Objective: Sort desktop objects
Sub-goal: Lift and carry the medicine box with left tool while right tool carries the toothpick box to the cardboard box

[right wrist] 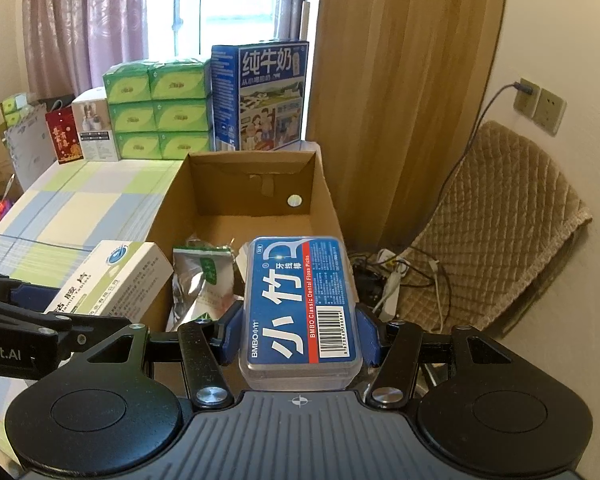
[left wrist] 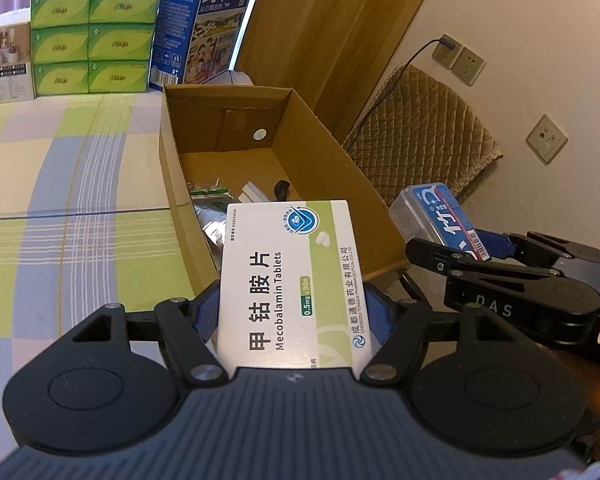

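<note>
My left gripper (left wrist: 290,312) is shut on a white and green tablet box (left wrist: 292,280), held just before the near end of an open cardboard box (left wrist: 320,152). The tablet box (right wrist: 112,280) also shows at the left of the right wrist view. My right gripper (right wrist: 298,332) is shut on a blue floss-pick case (right wrist: 298,300), held over the near right corner of the cardboard box (right wrist: 252,176). That case (left wrist: 440,216) and the right gripper (left wrist: 476,240) appear at the right of the left wrist view. Inside the box lie a foil pouch (right wrist: 202,276) and small items (left wrist: 256,192).
A checked tablecloth (left wrist: 72,200) covers the table. At its far end stand green tissue packs (left wrist: 90,36), a blue milk carton (left wrist: 204,24) and a white carton (left wrist: 8,64). Right of the table are a quilted chair back (right wrist: 500,216), cables, a power strip (right wrist: 392,288) and wall sockets (left wrist: 458,58).
</note>
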A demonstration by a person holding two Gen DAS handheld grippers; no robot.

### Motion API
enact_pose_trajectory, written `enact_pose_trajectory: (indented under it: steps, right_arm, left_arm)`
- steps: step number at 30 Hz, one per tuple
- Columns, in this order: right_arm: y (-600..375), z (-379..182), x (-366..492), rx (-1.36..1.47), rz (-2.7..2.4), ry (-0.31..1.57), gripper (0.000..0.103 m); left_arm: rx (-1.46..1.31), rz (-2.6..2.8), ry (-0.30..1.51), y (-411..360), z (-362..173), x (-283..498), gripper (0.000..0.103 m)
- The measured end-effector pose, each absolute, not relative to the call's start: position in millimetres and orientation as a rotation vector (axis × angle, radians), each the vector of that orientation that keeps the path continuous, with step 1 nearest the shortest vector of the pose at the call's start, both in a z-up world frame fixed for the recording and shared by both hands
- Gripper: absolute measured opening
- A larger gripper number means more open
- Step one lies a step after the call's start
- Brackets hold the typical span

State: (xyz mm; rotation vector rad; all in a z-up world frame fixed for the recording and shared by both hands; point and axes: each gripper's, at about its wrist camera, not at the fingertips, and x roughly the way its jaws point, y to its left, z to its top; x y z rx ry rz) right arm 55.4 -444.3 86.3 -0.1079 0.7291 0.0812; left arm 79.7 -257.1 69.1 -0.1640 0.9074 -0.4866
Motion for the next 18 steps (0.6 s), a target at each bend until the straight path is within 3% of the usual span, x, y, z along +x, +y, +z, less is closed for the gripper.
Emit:
enact_pose_trajectory:
  steps: [18]
  right_arm:
    - [-435,94,107,-0.159,0.131,0.758,0.054]
  left_arm:
    - [-0.169,-0.462,0.942,-260,80,134,0.067]
